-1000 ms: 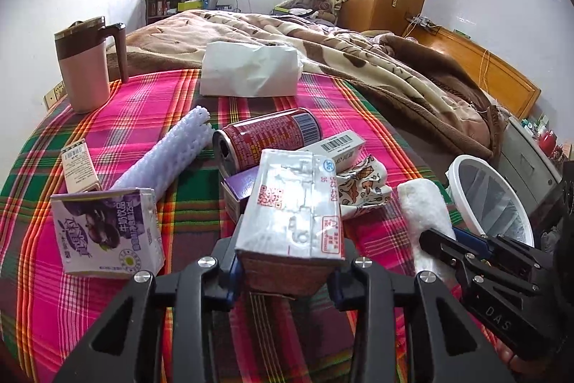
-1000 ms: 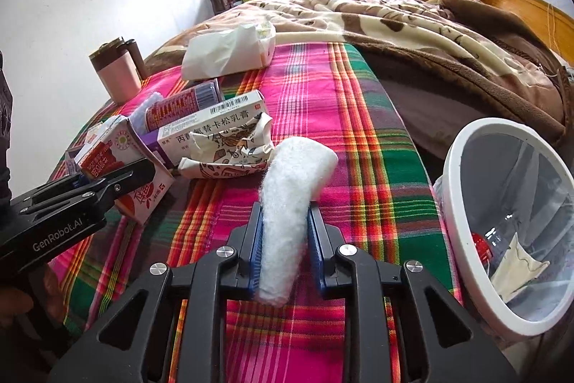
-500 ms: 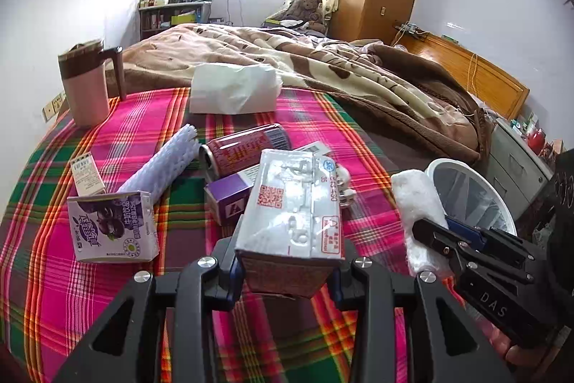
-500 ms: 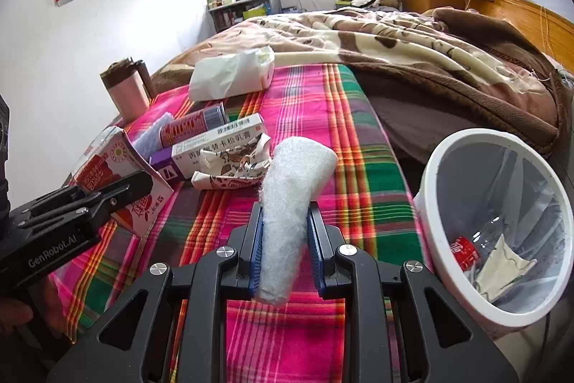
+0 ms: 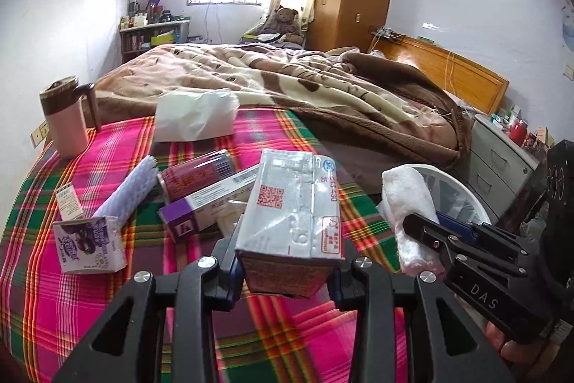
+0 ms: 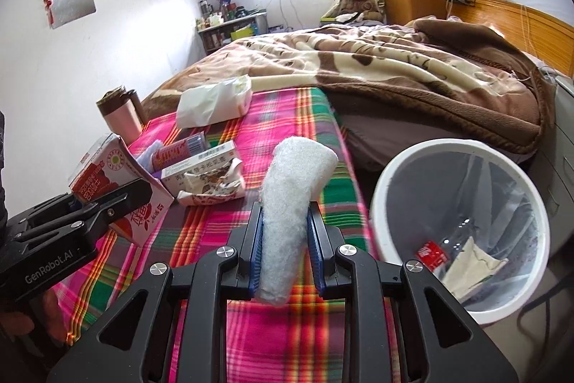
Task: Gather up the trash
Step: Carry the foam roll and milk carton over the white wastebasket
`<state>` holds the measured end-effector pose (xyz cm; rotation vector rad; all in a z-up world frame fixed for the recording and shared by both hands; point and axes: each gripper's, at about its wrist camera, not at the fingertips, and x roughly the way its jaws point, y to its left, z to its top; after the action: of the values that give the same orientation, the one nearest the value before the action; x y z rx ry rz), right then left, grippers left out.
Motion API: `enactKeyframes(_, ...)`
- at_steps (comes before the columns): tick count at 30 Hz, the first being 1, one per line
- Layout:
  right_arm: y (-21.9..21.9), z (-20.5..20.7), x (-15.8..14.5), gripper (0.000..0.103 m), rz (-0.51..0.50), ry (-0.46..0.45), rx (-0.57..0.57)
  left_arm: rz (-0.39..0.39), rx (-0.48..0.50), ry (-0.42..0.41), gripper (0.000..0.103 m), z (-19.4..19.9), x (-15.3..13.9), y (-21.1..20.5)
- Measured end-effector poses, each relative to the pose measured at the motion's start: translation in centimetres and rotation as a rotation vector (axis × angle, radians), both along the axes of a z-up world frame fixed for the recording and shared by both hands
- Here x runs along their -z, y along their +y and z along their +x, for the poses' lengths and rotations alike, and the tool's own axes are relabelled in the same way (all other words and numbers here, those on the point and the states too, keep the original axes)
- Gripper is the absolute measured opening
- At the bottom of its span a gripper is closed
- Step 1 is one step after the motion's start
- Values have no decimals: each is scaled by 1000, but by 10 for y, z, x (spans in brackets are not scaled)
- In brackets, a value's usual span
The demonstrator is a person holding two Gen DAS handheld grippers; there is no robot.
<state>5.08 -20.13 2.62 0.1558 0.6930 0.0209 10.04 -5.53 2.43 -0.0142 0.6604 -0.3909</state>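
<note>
My left gripper point(image 5: 287, 266) is shut on a red-and-white drink carton point(image 5: 292, 214), held above the plaid bedspread; the same carton point(image 6: 118, 180) shows at the left of the right wrist view. My right gripper point(image 6: 285, 239) is shut on a white foam wad point(image 6: 290, 200), also lifted; this wad point(image 5: 407, 207) appears at the right of the left wrist view. A white trash bin point(image 6: 462, 311) with a clear liner stands on the floor beside the bed, right of the foam wad, holding a plastic bottle and paper. A can point(image 5: 197, 173), purple box point(image 5: 204, 205), small purple carton point(image 5: 89, 244) and crumpled wrapper point(image 6: 211, 185) lie on the bedspread.
A pink mug with a brown lid point(image 5: 68, 121) and a white tissue pack point(image 5: 195, 113) sit further back. A white ridged foam roll point(image 5: 127, 194) lies beside the can. A brown blanket point(image 5: 323, 88) covers the far bed. A grey drawer unit point(image 5: 502, 164) stands past the bin.
Both grippers have risen and drawn back with their loads; the items on the bedspread look lower and further off. The bin's inside shows more fully in the right wrist view.
</note>
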Motion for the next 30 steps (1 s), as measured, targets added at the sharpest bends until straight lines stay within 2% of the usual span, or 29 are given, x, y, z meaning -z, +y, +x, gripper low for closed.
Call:
enactKeyframes(14, -49, -15, -12, 23, -6, -36, 103, -11, 98, -38, 38, -9, -14, -59)
enactKeyframes(30, -114, -25, -9, 23, -11, -12, 223, -4, 241, -13, 38, -8, -12, -139)
